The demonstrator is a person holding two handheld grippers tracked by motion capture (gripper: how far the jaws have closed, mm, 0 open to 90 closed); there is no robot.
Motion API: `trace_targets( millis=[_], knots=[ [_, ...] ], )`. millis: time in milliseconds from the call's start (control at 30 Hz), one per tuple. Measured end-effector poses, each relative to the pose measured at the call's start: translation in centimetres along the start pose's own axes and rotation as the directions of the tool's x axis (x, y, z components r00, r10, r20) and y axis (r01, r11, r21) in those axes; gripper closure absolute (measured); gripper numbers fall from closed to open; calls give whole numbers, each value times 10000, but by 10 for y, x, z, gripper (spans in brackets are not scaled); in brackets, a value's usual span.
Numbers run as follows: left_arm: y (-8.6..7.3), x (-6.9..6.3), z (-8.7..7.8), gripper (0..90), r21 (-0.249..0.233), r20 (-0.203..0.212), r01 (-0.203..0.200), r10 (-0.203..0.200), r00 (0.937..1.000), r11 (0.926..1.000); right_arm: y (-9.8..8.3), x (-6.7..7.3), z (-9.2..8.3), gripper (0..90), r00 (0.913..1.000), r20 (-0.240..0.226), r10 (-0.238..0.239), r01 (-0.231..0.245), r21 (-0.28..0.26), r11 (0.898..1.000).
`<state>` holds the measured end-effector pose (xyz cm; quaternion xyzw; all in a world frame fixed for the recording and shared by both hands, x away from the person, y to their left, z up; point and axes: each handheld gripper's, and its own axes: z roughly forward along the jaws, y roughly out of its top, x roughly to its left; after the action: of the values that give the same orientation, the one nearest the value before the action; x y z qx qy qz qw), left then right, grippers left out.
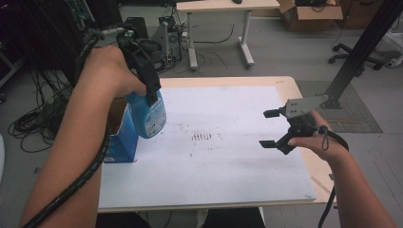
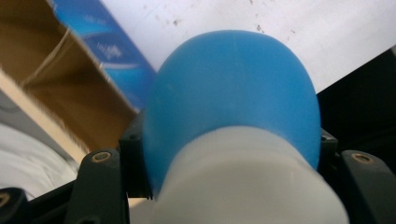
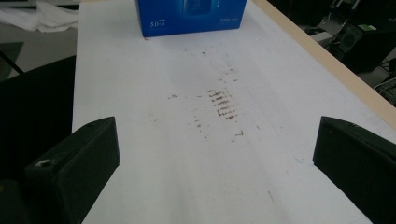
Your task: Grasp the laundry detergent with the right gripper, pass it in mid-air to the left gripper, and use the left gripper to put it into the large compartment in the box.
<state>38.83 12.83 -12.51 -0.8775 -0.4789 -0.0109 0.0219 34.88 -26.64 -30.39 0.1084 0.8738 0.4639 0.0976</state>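
Observation:
My left gripper (image 1: 151, 92) is shut on a blue bottle (image 1: 148, 115) with a white cap end, held in the air above the left part of the table. In the left gripper view the blue bottle (image 2: 233, 98) bulges out between the black jaws, its white end nearest the camera. An open blue cardboard box (image 1: 124, 137) stands under it at the table's left edge; that blue box (image 3: 191, 16) lies far ahead in the right gripper view. My right gripper (image 1: 270, 128) hovers open over the right side of the table, its jaws wide apart with nothing between them.
A white sheet (image 1: 223, 156) covers the tabletop, with brown smudges (image 1: 202, 137) near its middle. A black slanted post (image 1: 361, 52) stands at the back right. Cables, a second table (image 1: 223, 7) and cardboard boxes sit on the floor beyond.

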Motion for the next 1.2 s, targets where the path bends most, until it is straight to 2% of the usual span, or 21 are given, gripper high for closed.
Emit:
trace_targets(
  millis=[100, 233, 333, 367, 433, 500, 567, 900, 933, 967, 1000, 1133, 1200],
  knots=[
    [-2, 12, -7, 381, 195, 204, 610, -614, 9979, 9979, 3, -2, 0, 7, 9999, -70, -151, 153, 332, 9993],
    [-6, 26, -14, 381, 269, 401, 1174, -1185, 9921, 9927, 6, -4, 1, 9, 9990, -197, -393, 408, 847, 9956],
    [-11, 38, -20, 381, 216, 528, 1754, -1763, 9829, 9843, 7, -6, 3, 10, 9981, -337, -508, 545, 1184, 9915],
    [-13, 43, -23, 381, 190, 539, 2037, -2045, 9774, 9788, 7, -7, 3, 10, 9981, -354, -497, 536, 1223, 9910],
    [-16, 49, -28, 381, 127, 467, 2318, -2321, 9716, 9727, 7, -8, 5, 12, 9979, -361, -542, 587, 1357, 9890],
    [-19, 55, -33, 381, 192, 344, 2784, -2790, 9597, 9603, 7, -8, 7, 12, 9977, -410, -543, 597, 1439, 9878],
    [-21, 59, -37, 381, 190, 286, 3045, -3049, 9520, 9523, 7, -9, 9, 14, 9982, -435, -408, 469, 1520, 9873],
    [-31, 86, -49, 381, -1, 450, 4013, -4008, 9150, 9160, 11, -14, 15, 18, 9972, -582, -475, 598, 2312, 9711],
    [-32, 90, -49, 381, -32, 425, 4073, -4068, 9125, 9133, 12, -14, 15, 18, 9970, -593, -501, 628, 2361, 9697],
    [-33, 92, -50, 381, -165, 375, 4065, -4057, 9133, 9135, 13, -15, 14, 17, 9968, -602, -531, 662, 2427, 9678],
    [-35, 94, -51, 382, -277, 361, 4197, -4187, 9074, 9072, 14, -15, 14, 18, 9970, -598, -493, 628, 2495, 9663],
    [-38, 104, -51, 382, -365, 317, 4408, -4399, 8975, 8968, 19, -16, 12, 18, 9968, -629, -486, 635, 2620, 9630],
    [-40, 109, -51, 381, -429, 363, 4433, -4420, 8963, 8954, 20, -16, 12, 19, 9968, -643, -476, 630, 2646, 9623]
  ],
)
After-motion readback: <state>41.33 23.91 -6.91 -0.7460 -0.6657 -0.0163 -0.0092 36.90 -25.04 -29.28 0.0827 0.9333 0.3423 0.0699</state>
